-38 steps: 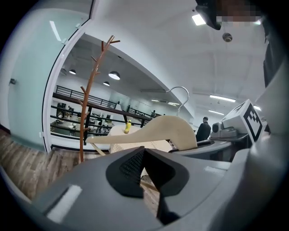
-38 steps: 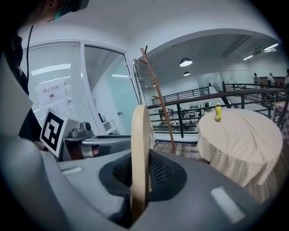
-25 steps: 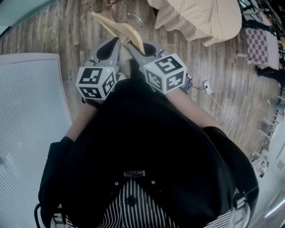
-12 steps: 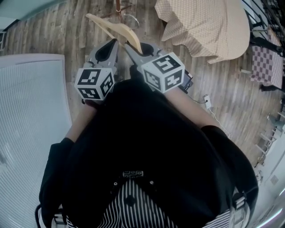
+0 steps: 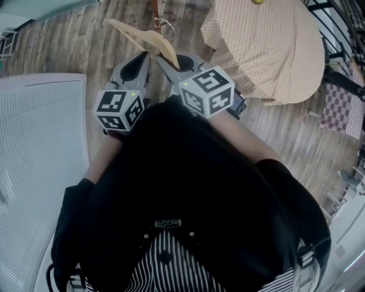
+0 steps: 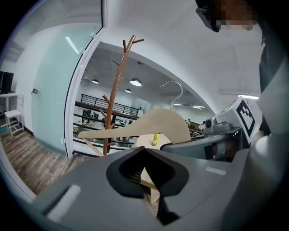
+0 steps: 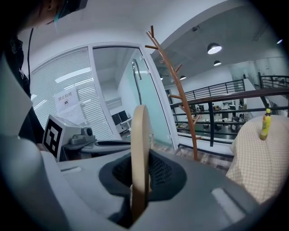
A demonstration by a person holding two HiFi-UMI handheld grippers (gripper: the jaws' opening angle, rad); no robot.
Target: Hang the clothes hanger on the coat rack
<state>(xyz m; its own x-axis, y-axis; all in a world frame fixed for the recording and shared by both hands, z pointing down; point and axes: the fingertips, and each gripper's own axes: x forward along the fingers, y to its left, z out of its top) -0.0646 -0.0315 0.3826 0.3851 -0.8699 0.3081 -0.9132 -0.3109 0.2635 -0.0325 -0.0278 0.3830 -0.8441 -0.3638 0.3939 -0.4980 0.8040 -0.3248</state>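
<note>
A pale wooden hanger (image 5: 142, 39) with a metal hook (image 5: 167, 25) stands edge-on between the jaws of my right gripper (image 5: 164, 59), which is shut on its thick middle (image 7: 140, 153). My left gripper (image 5: 146, 56) is held close beside it, jaws together with nothing between them (image 6: 151, 185). From the left gripper view the hanger (image 6: 153, 124) shows broadside with its hook (image 6: 174, 90) upward. The brown branched coat rack (image 6: 118, 85) stands ahead, its pole (image 5: 154, 12) just beyond the hanger's hook; it is also in the right gripper view (image 7: 178, 90), apart from the hanger.
A round table under a checked beige cloth (image 5: 268, 45) stands right of the rack, a yellow bottle (image 7: 267, 122) on it. White slatted blinds (image 5: 40, 142) fill the left. A glass door (image 7: 135, 99) stands behind the rack. Wooden floor (image 5: 85, 40) lies around.
Both grippers have moved forward together with the hanger. The coat rack's pole and the clothed table have come closer and now sit nearer the hanger's hook.
</note>
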